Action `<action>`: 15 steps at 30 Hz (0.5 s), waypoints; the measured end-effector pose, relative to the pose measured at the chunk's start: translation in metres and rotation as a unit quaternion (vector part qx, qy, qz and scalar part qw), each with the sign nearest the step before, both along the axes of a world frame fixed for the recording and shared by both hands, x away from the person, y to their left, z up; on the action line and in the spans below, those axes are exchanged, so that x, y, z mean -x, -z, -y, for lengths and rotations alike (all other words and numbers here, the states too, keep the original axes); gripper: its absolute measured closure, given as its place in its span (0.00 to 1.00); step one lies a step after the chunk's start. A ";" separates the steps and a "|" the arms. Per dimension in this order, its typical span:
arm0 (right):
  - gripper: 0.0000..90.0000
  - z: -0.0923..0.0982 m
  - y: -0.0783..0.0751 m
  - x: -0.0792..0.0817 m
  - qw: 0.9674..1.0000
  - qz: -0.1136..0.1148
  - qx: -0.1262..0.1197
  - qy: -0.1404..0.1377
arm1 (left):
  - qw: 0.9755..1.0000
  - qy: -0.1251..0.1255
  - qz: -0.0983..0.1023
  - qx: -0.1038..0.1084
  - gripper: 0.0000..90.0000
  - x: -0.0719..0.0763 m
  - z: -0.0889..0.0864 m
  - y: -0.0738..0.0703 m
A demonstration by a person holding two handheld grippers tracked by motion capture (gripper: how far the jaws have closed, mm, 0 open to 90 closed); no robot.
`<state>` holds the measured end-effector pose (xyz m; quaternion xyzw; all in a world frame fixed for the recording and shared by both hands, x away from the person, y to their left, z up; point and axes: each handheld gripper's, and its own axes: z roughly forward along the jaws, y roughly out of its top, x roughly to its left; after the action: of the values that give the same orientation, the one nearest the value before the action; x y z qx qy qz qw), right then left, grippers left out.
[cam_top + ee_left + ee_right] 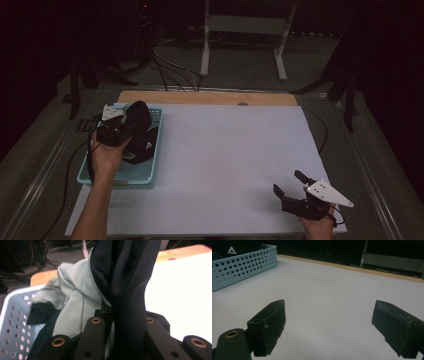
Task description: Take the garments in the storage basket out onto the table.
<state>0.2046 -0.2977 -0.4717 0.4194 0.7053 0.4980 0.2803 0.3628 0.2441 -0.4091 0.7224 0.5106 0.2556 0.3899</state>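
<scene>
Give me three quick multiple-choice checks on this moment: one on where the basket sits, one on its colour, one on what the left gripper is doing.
1. Where is the basket on the table?
A. at its left edge
B. at its centre
C. at its right edge

2. What colour is the basket?
A. red
B. light blue
C. yellow

3. What state is the left gripper in?
A. open above a bare table
B. shut on nothing
C. shut on the dark garment

Answers:
1. A, since the high view shows it by the left edge, far from the right gripper.
2. B, as its perforated wall is light blue in the right gripper view too.
3. C, because the left gripper view shows the dark cloth pinched between the jaws and rising out of them.
</scene>
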 end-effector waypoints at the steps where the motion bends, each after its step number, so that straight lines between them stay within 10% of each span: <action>1: 0.13 0.000 0.000 0.000 1.000 0.000 0.000 0.000 | 1.000 0.000 0.000 0.000 0.91 0.000 0.000 0.000; 15: 0.13 0.000 0.000 0.000 1.000 -0.001 0.000 -0.002 | 0.999 0.033 0.030 0.010 0.91 0.010 0.006 -0.022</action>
<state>0.2050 -0.2977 -0.4722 0.4185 0.7063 0.4982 0.2787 0.3530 0.2379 -0.3870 0.7272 0.4771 0.2588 0.4202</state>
